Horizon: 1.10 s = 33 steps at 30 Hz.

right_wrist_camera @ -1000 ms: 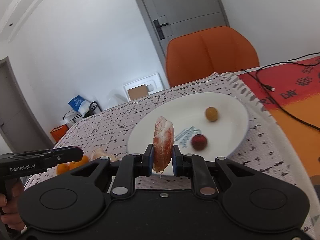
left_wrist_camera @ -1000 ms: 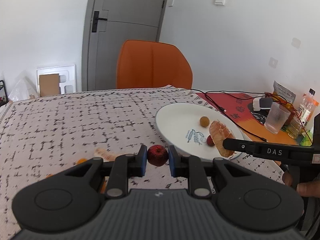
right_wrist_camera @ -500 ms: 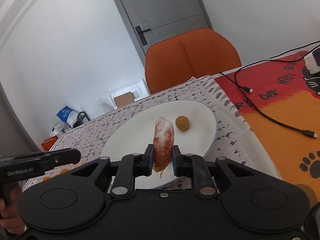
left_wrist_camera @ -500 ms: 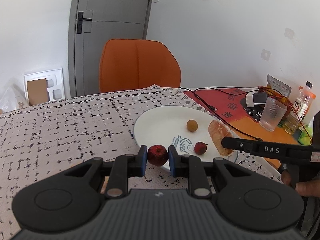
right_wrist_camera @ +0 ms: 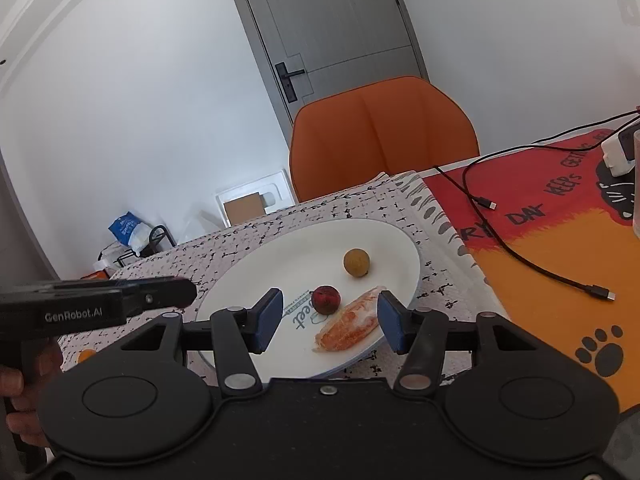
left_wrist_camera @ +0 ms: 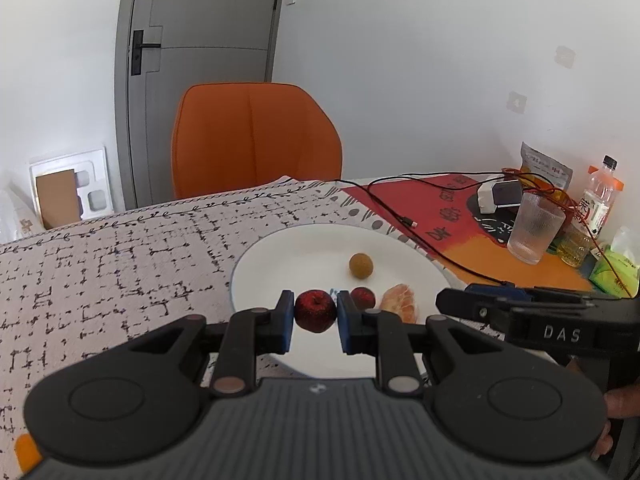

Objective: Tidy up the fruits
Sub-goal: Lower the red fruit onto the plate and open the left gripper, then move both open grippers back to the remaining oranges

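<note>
My left gripper point(left_wrist_camera: 316, 315) is shut on a small dark red apple point(left_wrist_camera: 315, 311) and holds it over the near edge of the white plate point(left_wrist_camera: 272, 256). My right gripper point(right_wrist_camera: 327, 322) is open over the plate's near right part point(right_wrist_camera: 256, 272). A peeled orange-pink citrus segment point(right_wrist_camera: 349, 327) lies on the plate between its fingers; it also shows in the left wrist view point(left_wrist_camera: 400, 306). A small red fruit point(right_wrist_camera: 325, 299) and a tan round fruit point(right_wrist_camera: 356, 263) lie on the plate.
An orange chair point(left_wrist_camera: 256, 136) stands behind the table. A black cable point(right_wrist_camera: 520, 256) crosses the red-orange mat point(right_wrist_camera: 560, 240). A ribbed glass point(left_wrist_camera: 534, 230), a bottle point(left_wrist_camera: 598, 200) and packets stand at the right. An orange piece point(right_wrist_camera: 86, 355) lies left of the plate.
My right gripper opened and let the citrus segment drop onto the plate. My left gripper carried the red apple right, from the cloth to over the plate.
</note>
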Each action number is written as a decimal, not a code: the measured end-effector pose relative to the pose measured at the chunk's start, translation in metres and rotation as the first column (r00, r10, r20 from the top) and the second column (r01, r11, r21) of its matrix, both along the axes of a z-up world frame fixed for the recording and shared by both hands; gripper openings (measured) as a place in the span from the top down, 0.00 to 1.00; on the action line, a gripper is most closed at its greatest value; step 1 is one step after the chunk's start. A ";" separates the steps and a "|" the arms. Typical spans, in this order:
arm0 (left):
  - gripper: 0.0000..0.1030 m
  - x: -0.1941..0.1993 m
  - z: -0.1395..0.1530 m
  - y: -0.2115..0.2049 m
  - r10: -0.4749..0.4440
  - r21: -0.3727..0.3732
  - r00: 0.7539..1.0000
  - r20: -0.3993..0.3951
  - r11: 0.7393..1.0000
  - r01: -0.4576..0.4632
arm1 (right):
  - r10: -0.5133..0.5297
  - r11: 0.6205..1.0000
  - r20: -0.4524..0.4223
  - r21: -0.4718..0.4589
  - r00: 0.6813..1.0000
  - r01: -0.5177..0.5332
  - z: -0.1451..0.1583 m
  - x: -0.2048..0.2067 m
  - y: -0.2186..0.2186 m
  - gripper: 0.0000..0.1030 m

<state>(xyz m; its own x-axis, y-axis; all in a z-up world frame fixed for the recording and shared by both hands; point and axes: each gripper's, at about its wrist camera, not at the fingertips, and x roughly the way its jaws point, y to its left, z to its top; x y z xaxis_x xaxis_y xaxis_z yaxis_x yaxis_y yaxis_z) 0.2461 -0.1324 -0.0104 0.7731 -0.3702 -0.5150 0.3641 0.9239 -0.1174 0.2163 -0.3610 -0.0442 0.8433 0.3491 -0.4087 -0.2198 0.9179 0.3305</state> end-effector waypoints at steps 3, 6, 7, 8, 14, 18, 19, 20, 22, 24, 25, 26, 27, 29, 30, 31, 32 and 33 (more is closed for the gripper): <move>0.73 -0.001 0.004 -0.001 0.009 0.002 1.000 0.017 1.000 -0.009 | -0.003 1.000 -0.010 -0.003 1.000 0.003 -0.001 0.000 0.000 0.47; 0.61 -0.001 0.005 0.002 0.036 0.013 0.999 0.015 0.999 -0.037 | -0.005 1.000 -0.017 -0.008 1.000 0.005 -0.001 -0.002 0.001 0.41; 0.54 -0.002 0.006 0.005 0.046 0.007 0.999 0.010 0.999 -0.046 | -0.005 1.000 -0.016 -0.012 1.000 0.005 0.000 -0.003 0.002 0.40; 0.46 -0.003 0.006 0.008 0.057 0.002 0.998 0.009 0.998 -0.057 | -0.003 1.000 -0.015 -0.016 1.000 0.003 0.000 -0.004 0.003 0.39; 0.24 -0.014 0.011 0.030 0.123 0.020 0.992 0.037 0.992 -0.124 | 0.005 0.999 -0.009 -0.045 1.000 -0.005 0.003 -0.006 0.015 0.26; 0.19 -0.021 0.014 0.045 0.161 0.023 0.986 0.045 0.986 -0.163 | 0.019 0.999 0.000 -0.046 1.000 -0.019 0.005 -0.008 0.025 0.12; 0.17 -0.023 0.014 0.049 0.169 0.026 0.984 0.053 0.985 -0.170 | 0.023 0.999 0.004 -0.043 1.000 -0.023 0.006 -0.008 0.028 0.10; 0.16 -0.026 0.015 0.052 0.175 0.028 0.983 0.060 0.984 -0.177 | 0.025 0.999 0.007 -0.043 1.000 -0.025 0.007 -0.009 0.030 0.06; 0.11 -0.030 0.016 0.058 0.196 0.037 0.978 0.076 0.979 -0.199 | 0.027 0.998 0.015 -0.051 1.000 -0.026 0.009 -0.011 0.036 0.02; 0.08 -0.034 0.017 0.065 0.219 0.044 0.971 0.091 0.974 -0.224 | 0.030 0.998 0.018 -0.062 0.999 -0.029 0.010 -0.012 0.042 0.00; 0.08 -0.036 0.017 0.069 0.227 0.041 0.969 0.093 0.972 -0.232 | 0.036 0.997 0.020 -0.067 0.999 -0.034 0.011 -0.013 0.046 0.00; 0.07 -0.038 0.017 0.073 0.232 0.036 0.968 0.090 0.971 -0.236 | 0.043 0.997 0.022 -0.068 0.999 -0.041 0.012 -0.014 0.048 0.00; 0.07 -0.039 0.017 0.077 0.238 0.031 0.968 0.086 0.970 -0.241 | 0.053 0.996 0.024 -0.070 0.998 -0.051 0.012 -0.015 0.051 0.00; 0.07 -0.042 0.016 0.085 0.256 0.024 0.963 0.081 0.966 -0.258 | 0.067 0.995 0.023 -0.076 0.997 -0.065 0.013 -0.015 0.057 0.00; 0.07 -0.043 0.016 0.089 0.265 0.022 0.961 0.079 0.963 -0.267 | 0.074 0.994 0.023 -0.081 0.997 -0.072 0.013 -0.015 0.061 0.00; 0.07 -0.046 0.015 0.093 0.272 0.020 0.959 0.079 0.961 -0.274 | 0.081 0.993 0.024 -0.084 0.996 -0.079 0.013 -0.015 0.064 0.00; 0.07 -0.048 0.014 0.096 0.279 0.019 0.957 0.077 0.960 -0.281 | 0.087 0.993 0.024 -0.085 0.996 -0.085 0.014 -0.015 0.067 0.00; 0.07 -0.049 0.014 0.100 0.285 0.018 0.956 0.076 0.958 -0.287 | 0.094 0.992 0.024 -0.085 0.995 -0.092 0.014 -0.015 0.070 0.00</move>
<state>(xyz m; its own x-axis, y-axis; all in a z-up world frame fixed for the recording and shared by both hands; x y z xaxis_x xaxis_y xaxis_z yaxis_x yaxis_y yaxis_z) 0.1973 -0.0321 0.0033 0.8798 -0.1145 -0.4613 0.0909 0.9932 -0.0731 0.2011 -0.2910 -0.0299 0.8201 0.3918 -0.4171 -0.3134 0.9173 0.2455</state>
